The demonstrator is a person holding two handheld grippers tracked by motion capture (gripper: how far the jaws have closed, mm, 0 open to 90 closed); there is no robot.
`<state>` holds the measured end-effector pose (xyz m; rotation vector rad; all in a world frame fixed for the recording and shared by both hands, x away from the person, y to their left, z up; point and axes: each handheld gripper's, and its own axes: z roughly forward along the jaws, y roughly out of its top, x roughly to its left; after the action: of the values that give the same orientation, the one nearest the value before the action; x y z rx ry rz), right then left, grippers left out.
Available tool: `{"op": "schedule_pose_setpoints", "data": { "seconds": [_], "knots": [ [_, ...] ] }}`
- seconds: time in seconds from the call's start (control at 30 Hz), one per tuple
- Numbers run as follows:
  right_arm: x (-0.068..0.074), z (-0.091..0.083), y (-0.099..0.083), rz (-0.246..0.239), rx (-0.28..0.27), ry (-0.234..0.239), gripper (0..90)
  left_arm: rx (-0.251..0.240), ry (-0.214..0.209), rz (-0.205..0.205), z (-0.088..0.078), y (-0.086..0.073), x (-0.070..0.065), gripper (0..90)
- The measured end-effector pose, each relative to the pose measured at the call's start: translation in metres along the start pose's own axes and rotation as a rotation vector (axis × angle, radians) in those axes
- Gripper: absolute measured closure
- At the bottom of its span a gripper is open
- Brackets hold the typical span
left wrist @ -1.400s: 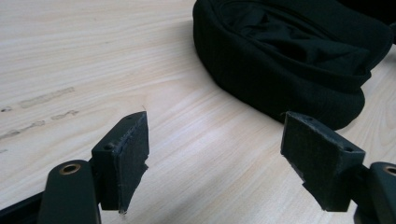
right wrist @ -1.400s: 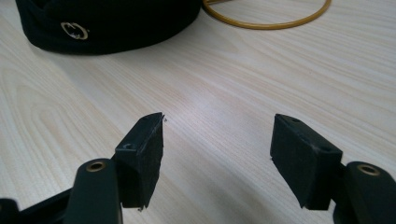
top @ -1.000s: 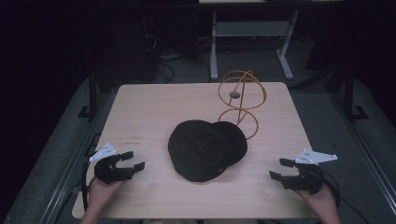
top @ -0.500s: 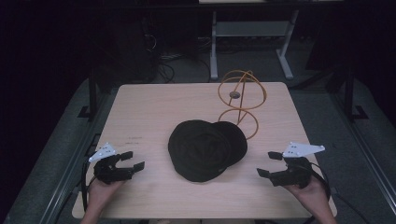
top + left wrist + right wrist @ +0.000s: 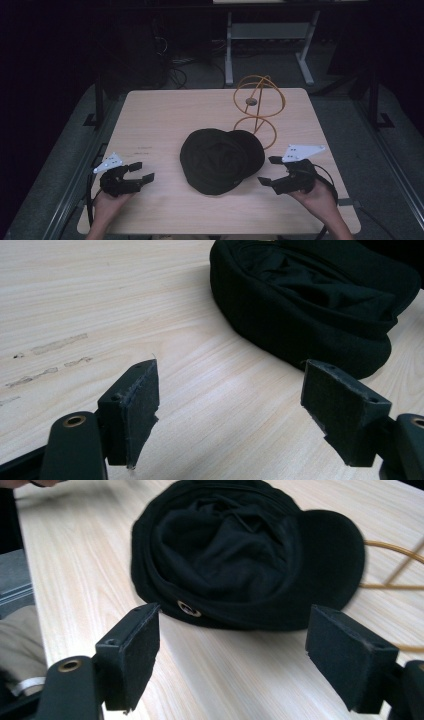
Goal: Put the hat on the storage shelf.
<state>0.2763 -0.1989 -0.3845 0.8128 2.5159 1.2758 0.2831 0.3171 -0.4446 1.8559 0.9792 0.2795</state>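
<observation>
A black cap [image 5: 220, 159] lies on the wooden table [image 5: 165, 115], its brim toward a brass wire stand [image 5: 259, 107] behind it. In the right gripper view the cap [image 5: 240, 555] lies crumpled, a metal eyelet at its near edge. My right gripper [image 5: 267, 171] hovers just right of the cap, jaws wide open after opening further, nothing between them. It shows close up as the right gripper [image 5: 232, 655]. My left gripper [image 5: 141, 171] rests open near the front left, pointing at the cap [image 5: 310, 305]. The left gripper [image 5: 230, 410] holds nothing.
The wire stand's round base ring [image 5: 256, 131] lies on the table right behind the cap's brim. Beyond the table's far edge stand a metal frame [image 5: 267, 35] and cables on a dark floor. Faint marks [image 5: 55, 345] streak the tabletop at left.
My right gripper has moved left toward the cap and lifted a little off the table. The left gripper and the cap have stayed put.
</observation>
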Motion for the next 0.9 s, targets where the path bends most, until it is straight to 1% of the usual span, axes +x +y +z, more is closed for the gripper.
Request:
{"op": "schedule_pose_setpoints", "data": {
  "seconds": [0.07,0.1,0.13,0.17,0.23,0.3,0.33,0.4,0.6,0.7,0.73,0.8,0.83,0.9],
  "knots": [
    [0.001,0.002,0.003,-0.005,0.002,0.005,21.3,0.002,0.0,0.001,0.001,0.0,0.001,23.1],
    [0.001,0.006,0.009,-0.011,0.004,0.015,21.2,0.002,0.0,0.0,0.001,0.0,0.001,23.1],
    [0.001,0.006,0.009,-0.011,0.004,0.015,21.2,0.002,0.0,0.0,0.001,0.0,0.001,23.1],
    [0.002,0.009,0.015,-0.02,0.001,0.023,20.7,0.001,-0.001,-0.001,0.001,0.0,0.001,23.1],
    [0.002,0.011,0.018,-0.024,-0.002,0.026,20.4,0.003,0.0,0.001,0.001,0.0,0.001,23.1],
    [0.003,0.015,0.027,-0.036,-0.008,0.037,19.8,0.003,0.002,0.004,0.001,0.0,0.0,23.1],
    [0.003,0.015,0.027,-0.036,-0.008,0.037,19.8,0.003,0.002,0.003,0.001,0.0,0.0,23.1],
    [0.005,0.019,0.032,-0.049,-0.016,0.04,19.7,-0.002,0.001,0.002,0.0,0.0,0.0,23.1],
    [0.012,0.03,0.044,-0.067,-0.025,0.06,19.7,0.002,0.001,0.019,0.002,0.001,-0.002,23.1],
    [0.015,0.039,0.051,-0.076,-0.012,0.079,19.6,0.01,0.004,0.027,0.002,0.001,-0.002,23.1],
    [0.016,0.043,0.053,-0.08,-0.007,0.087,19.5,0.007,-0.001,0.025,0.002,0.001,-0.001,23.1],
    [0.021,0.053,0.06,-0.108,0.017,0.111,20.2,-0.001,-0.006,0.014,0.001,0.001,-0.002,23.1],
    [0.021,0.053,0.06,-0.108,0.017,0.111,20.2,-0.001,-0.005,0.015,0.001,0.002,-0.002,23.1],
    [0.024,0.06,0.063,-0.129,0.038,0.124,20.2,0.005,-0.004,0.018,0.001,0.002,-0.002,23.1]
  ]
}}
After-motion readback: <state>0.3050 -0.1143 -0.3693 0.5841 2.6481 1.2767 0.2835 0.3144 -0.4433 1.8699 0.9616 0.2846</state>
